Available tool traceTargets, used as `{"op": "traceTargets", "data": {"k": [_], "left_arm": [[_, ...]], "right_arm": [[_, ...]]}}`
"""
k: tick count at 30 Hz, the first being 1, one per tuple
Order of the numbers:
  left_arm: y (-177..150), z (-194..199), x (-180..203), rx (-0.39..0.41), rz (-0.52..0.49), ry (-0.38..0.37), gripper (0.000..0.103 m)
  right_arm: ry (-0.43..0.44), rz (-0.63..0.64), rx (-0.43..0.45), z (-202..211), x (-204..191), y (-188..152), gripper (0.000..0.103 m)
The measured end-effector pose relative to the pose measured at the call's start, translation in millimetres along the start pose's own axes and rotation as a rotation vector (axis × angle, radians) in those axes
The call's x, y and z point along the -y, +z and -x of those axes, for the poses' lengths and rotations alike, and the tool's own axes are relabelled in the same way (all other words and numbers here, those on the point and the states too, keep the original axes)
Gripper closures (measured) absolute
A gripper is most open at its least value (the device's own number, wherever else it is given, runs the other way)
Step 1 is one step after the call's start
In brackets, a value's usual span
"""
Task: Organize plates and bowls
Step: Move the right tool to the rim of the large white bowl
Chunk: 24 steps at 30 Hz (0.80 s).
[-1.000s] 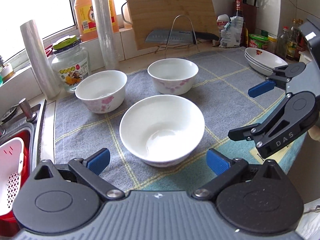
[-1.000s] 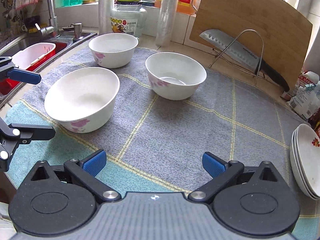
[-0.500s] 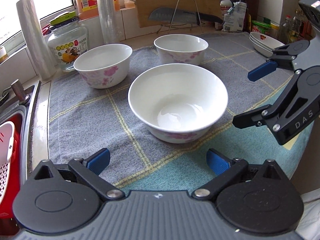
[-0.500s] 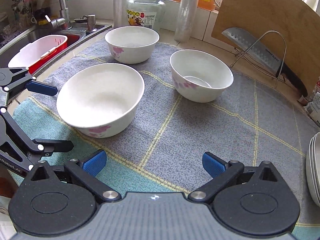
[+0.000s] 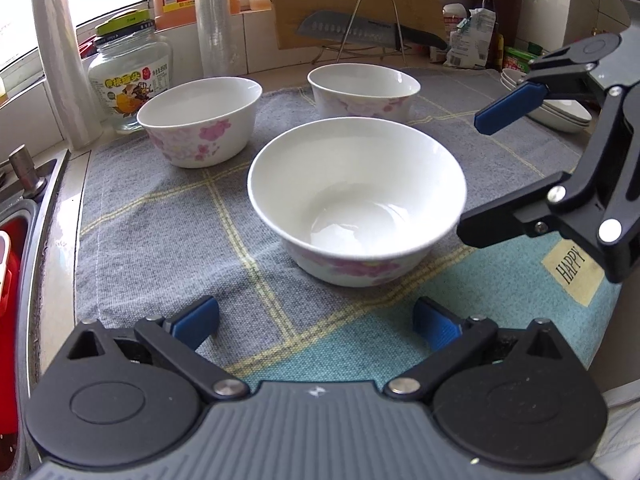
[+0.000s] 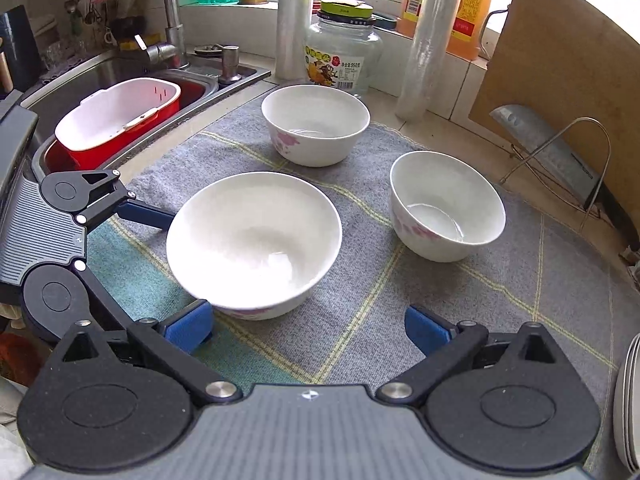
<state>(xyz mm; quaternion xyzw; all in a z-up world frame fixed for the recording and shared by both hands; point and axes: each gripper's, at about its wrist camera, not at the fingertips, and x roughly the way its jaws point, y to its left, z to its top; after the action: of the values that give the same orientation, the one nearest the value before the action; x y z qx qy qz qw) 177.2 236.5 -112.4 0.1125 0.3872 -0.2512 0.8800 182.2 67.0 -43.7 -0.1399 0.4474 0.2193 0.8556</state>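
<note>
Three white bowls with pink flowers stand on a grey and teal cloth [image 5: 160, 220]. The large bowl [image 5: 356, 200] [image 6: 254, 240] is nearest, just ahead of both grippers. Behind it stand a left small bowl [image 5: 200, 120] [image 6: 316, 124] and a right small bowl [image 5: 364, 88] [image 6: 448, 204]. A stack of white plates [image 5: 560, 110] [image 6: 628, 408] sits at the cloth's right end. My left gripper [image 5: 316, 322] is open, low over the cloth before the large bowl. My right gripper [image 6: 308, 328] is open too, beside the bowl's right rim, its fingers [image 5: 508, 108] spread.
The sink with a red and white basket [image 6: 116, 120] lies left of the cloth. A glass jar [image 5: 128, 80], two film rolls [image 5: 60, 68], a cutting board [image 5: 352, 0] and a knife on a wire rack [image 5: 368, 32] line the back wall.
Both grippers came lower and closer to the large bowl. The right one swung left toward it. Both stayed open and the bowls did not move.
</note>
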Motion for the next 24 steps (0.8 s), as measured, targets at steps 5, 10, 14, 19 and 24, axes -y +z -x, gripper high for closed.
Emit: {"op": "traceTargets", "data": {"k": [5,10,14,19,24], "left_arm": [[0,0,-2,0.001,-0.011,-0.009,0.0],[3,7,0,0.033,-0.054,-0.005,0.001],[8,8,1,0.042,-0.075,-0.034,0.001],[12,11,5,0.082,-0.11,-0.033,0.001],[16,10,3,0.099,-0.122,-0.06,0.005]], "right_arm": [[0.025,0.058,0.001,-2,-11,7,0.0],[0.049,0.068,0.015,-3,-11,17,0.0],[0.065,0.053,0.018,-8,-8,22,0.0],[0.082,0.047,0.018,-12,-8,27,0.0],[0.092,0.048,0.017,-17,-7,31,0.0]]}}
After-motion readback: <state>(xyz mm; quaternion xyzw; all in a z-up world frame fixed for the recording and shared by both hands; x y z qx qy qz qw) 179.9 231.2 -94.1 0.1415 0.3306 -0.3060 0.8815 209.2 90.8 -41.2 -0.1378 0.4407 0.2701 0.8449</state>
